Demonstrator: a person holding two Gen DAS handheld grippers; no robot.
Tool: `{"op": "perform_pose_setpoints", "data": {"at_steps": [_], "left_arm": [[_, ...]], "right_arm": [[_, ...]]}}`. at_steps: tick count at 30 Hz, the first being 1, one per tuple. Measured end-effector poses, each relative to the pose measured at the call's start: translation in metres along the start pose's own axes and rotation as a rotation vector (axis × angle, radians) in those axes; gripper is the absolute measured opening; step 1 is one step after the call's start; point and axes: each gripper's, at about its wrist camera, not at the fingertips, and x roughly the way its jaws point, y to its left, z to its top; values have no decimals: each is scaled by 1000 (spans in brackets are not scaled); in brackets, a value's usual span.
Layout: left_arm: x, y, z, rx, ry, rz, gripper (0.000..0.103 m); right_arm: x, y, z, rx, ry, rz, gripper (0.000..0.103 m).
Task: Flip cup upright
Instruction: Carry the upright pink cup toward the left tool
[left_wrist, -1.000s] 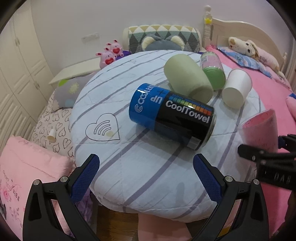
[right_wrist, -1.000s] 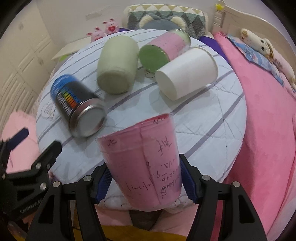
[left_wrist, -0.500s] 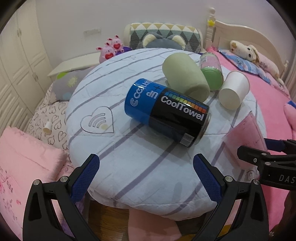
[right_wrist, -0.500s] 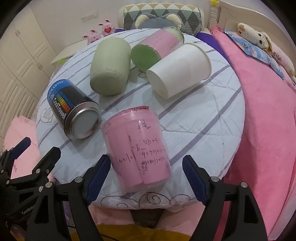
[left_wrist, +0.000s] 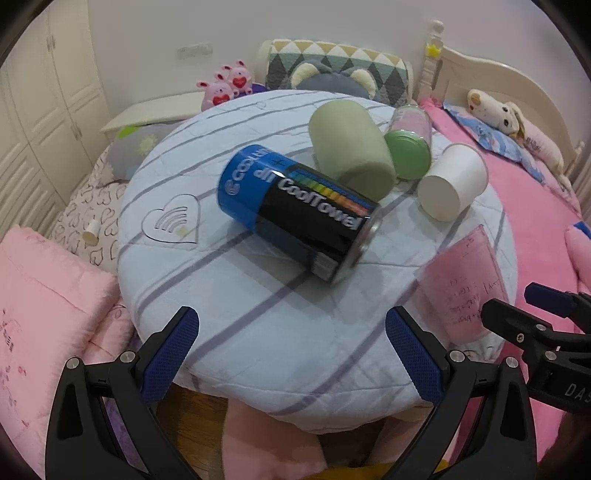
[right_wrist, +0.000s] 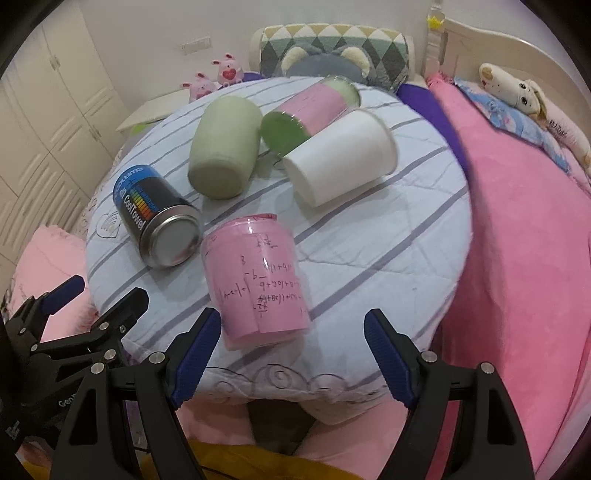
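Observation:
A pink cup (right_wrist: 258, 280) with handwriting stands upright near the front edge of the round table (right_wrist: 388, 258); it also shows in the left wrist view (left_wrist: 465, 284). My right gripper (right_wrist: 291, 354) is open and empty, just behind the cup and apart from it. My left gripper (left_wrist: 291, 350) is open and empty at the table's front edge. A blue and black CoolTowel can (left_wrist: 295, 210), a pale green cup (left_wrist: 351, 147), a green-lidded jar (left_wrist: 408, 144) and a white paper cup (left_wrist: 452, 182) lie on their sides.
The table has a light striped quilted cover. A pink bed (right_wrist: 524, 258) with a plush dog (right_wrist: 513, 88) is to the right. Pink cushions (left_wrist: 44, 295) lie at the left, a bear pillow (left_wrist: 332, 74) and white cabinets (left_wrist: 33, 122) behind.
My right gripper held the pink cup, set it upright on the table, opened and drew back. The left gripper backed off slightly.

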Motion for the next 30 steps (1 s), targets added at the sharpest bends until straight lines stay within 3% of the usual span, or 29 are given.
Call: {"op": "perform_pose_setpoints", "data": {"at_steps": [17,30], "left_arm": [[-8,-71,11,-7,-22,46,102],[5,-101,28,-114,28,23,102]], "right_arm": [[-7,-74,18,-29,-92,1,81],[13,-99,38,-123,-81,-23,81]]}}
